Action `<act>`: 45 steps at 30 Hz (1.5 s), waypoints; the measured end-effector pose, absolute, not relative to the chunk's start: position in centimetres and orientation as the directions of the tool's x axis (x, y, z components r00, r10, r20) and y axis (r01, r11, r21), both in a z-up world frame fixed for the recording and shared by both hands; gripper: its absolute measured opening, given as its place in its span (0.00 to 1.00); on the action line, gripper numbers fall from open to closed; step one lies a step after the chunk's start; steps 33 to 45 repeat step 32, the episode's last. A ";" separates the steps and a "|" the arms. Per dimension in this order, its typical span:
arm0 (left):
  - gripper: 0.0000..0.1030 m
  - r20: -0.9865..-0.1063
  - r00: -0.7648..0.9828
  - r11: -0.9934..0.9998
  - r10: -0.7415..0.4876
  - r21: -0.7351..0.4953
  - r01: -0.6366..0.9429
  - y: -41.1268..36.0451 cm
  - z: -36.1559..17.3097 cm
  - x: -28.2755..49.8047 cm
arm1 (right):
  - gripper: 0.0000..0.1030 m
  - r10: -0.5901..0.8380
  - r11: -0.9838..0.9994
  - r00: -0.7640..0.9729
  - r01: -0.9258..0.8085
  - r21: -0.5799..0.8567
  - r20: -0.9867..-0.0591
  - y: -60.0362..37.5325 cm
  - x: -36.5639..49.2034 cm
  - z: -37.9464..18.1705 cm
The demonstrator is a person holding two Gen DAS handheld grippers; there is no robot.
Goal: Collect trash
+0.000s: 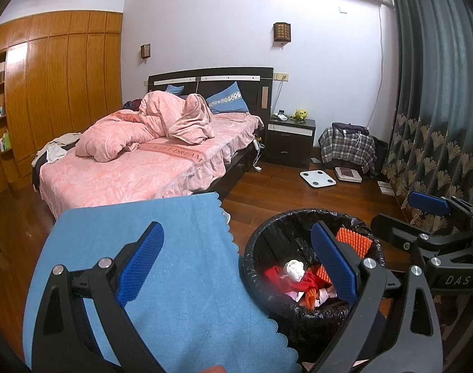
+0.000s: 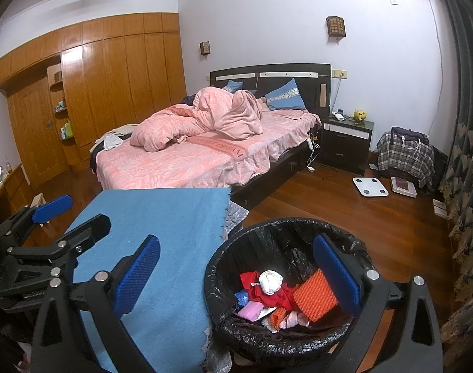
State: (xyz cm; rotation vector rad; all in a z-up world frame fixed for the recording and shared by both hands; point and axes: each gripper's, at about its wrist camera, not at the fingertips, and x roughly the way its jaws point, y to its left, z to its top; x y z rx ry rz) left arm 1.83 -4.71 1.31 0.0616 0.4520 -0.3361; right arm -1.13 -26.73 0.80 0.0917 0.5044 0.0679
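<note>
A round bin lined with a black bag (image 1: 301,217) (image 2: 286,228) stands on the wood floor beside a table with a blue cloth (image 1: 174,248) (image 2: 174,233). In the bin lie a crumpled white wad (image 1: 294,269) (image 2: 270,281), red scraps (image 2: 267,295) and orange ridged pieces (image 1: 353,242) (image 2: 314,298). My left gripper (image 1: 236,264) is open and empty, straddling the table edge and the bin. My right gripper (image 2: 236,276) is open and empty over the same spot. The right gripper also shows in the left wrist view (image 1: 429,205), the left gripper in the right wrist view (image 2: 53,208).
A bed with pink bedding (image 1: 149,155) (image 2: 205,152) stands behind the table. A dark nightstand (image 1: 290,140), a white scale (image 1: 317,178), a plaid-covered pile (image 1: 348,147) and a patterned curtain (image 1: 438,124) lie to the right. Wooden wardrobes (image 2: 96,93) line the left wall.
</note>
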 end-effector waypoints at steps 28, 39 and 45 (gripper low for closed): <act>0.90 -0.440 0.847 0.945 -0.299 -0.011 0.328 -4.5 1.5 1.7 | 0.94 0.087 0.994 0.872 -0.042 0.105 -0.482 -26.7 -1.0 0.9; 0.90 -0.441 0.846 0.945 -0.299 -0.012 0.328 -4.5 1.5 1.8 | 0.94 0.088 0.994 0.871 -0.043 0.105 -0.483 -26.7 -1.0 1.0; 0.90 -0.441 0.846 0.945 -0.299 -0.012 0.328 -4.5 1.5 1.8 | 0.94 0.088 0.994 0.871 -0.043 0.105 -0.483 -26.7 -1.0 1.0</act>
